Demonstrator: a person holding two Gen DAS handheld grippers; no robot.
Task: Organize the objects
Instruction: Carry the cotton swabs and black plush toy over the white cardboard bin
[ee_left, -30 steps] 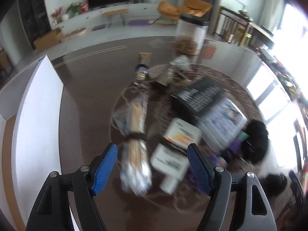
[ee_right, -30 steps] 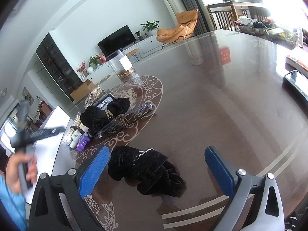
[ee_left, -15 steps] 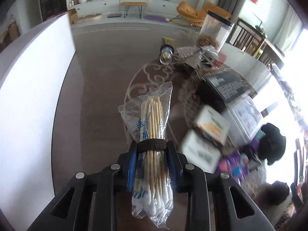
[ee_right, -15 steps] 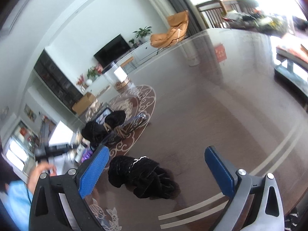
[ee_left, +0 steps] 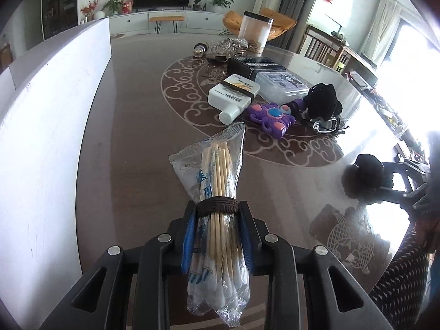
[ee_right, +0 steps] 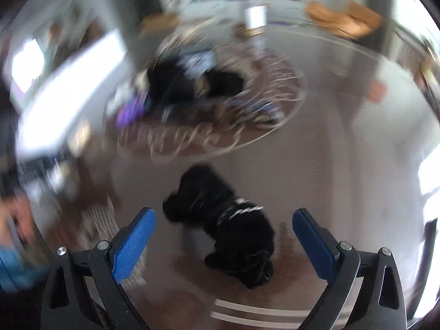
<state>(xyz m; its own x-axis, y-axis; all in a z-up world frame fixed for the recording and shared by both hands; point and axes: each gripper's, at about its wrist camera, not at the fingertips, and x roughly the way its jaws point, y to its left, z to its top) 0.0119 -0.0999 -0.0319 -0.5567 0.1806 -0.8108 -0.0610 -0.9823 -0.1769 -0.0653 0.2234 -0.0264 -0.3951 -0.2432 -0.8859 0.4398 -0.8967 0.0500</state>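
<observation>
The left tool [ee_left: 217, 236] is clamped on a bag of sticks [ee_left: 220, 192], blue pads pressing both sides just below the dark band that binds the bundle. The bag is lifted clear of the desk [ee_left: 132, 126] and its top points toward the round scroll pattern [ee_left: 189, 101]. On that pattern lie a white bottle [ee_left: 233, 96], beyond the bag, and a purple toy [ee_left: 271, 118] just right of the bottle, with a clear box [ee_left: 280, 84] behind the toy. A white board [ee_left: 52, 126] stands left of the pattern.

The right tool [ee_right: 222, 236] stands wide, nothing gripped. A black cloth [ee_right: 233, 228] lies on the desk between its fingers, on the near side of the pattern, apart from both pads. This view is blurred.
</observation>
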